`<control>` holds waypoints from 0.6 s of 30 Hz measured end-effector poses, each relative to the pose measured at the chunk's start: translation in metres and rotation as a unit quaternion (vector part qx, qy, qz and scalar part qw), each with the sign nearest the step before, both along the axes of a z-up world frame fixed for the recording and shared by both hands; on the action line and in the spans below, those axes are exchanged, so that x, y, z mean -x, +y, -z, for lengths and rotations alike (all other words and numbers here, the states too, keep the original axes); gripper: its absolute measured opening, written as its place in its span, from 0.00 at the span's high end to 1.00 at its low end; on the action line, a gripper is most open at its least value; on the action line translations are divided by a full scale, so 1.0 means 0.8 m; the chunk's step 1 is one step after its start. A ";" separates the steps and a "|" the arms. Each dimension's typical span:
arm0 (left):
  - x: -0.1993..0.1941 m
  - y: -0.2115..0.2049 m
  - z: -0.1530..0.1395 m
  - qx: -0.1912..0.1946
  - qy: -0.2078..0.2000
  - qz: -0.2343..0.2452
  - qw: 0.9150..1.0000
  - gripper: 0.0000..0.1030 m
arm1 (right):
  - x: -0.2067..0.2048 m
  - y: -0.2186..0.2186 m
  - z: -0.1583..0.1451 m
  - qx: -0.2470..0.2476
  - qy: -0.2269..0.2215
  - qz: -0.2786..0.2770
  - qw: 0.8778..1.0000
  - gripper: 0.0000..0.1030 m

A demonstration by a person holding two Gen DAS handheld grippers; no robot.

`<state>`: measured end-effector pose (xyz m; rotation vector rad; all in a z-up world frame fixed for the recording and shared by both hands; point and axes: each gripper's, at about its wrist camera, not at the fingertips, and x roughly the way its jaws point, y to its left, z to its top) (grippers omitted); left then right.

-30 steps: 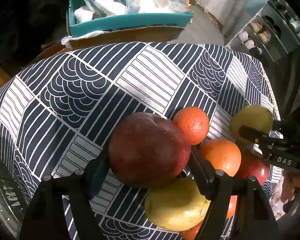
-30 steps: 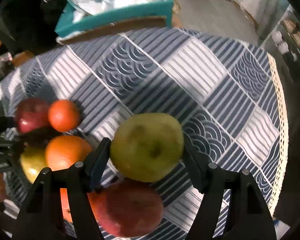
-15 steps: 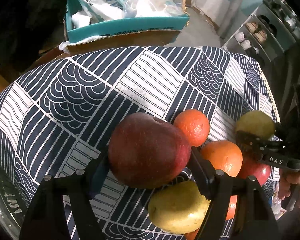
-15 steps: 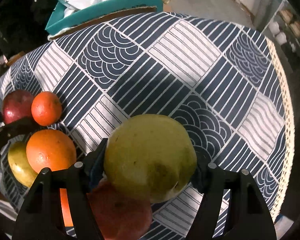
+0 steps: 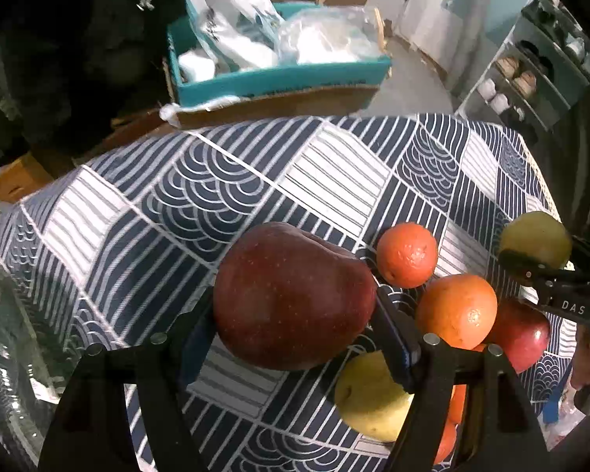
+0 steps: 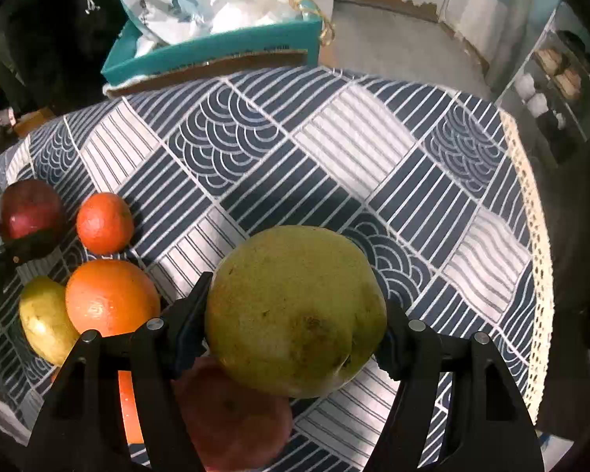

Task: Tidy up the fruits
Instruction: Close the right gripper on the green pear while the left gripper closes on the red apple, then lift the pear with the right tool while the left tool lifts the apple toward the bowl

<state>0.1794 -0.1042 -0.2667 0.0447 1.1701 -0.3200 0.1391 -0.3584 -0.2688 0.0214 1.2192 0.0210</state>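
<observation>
Left gripper has its black pads clamped on a big dark-red apple, glossy and speckled, held above the counter with its navy-and-white wave-patterned cloth. Right gripper squeezes a plump green-yellow pear, skin matte and russet-flecked. Below them sit a small dimpled tangerine, a round orange, a smooth yellow pear and another red apple, clustered close together.

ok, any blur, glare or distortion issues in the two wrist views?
Left wrist: teal box motion-smeared, red apple sharp, glare spot on the orange, fisheye bends the tablecloth. Right wrist: sharp throughout, pear evenly lit, dark corner vignette.
</observation>
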 end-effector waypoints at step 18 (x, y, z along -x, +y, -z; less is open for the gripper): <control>0.057 0.011 -0.082 -0.020 -0.076 0.004 0.997 0.26 | 0.026 0.027 -0.070 -0.010 -0.078 -0.020 0.997 0.31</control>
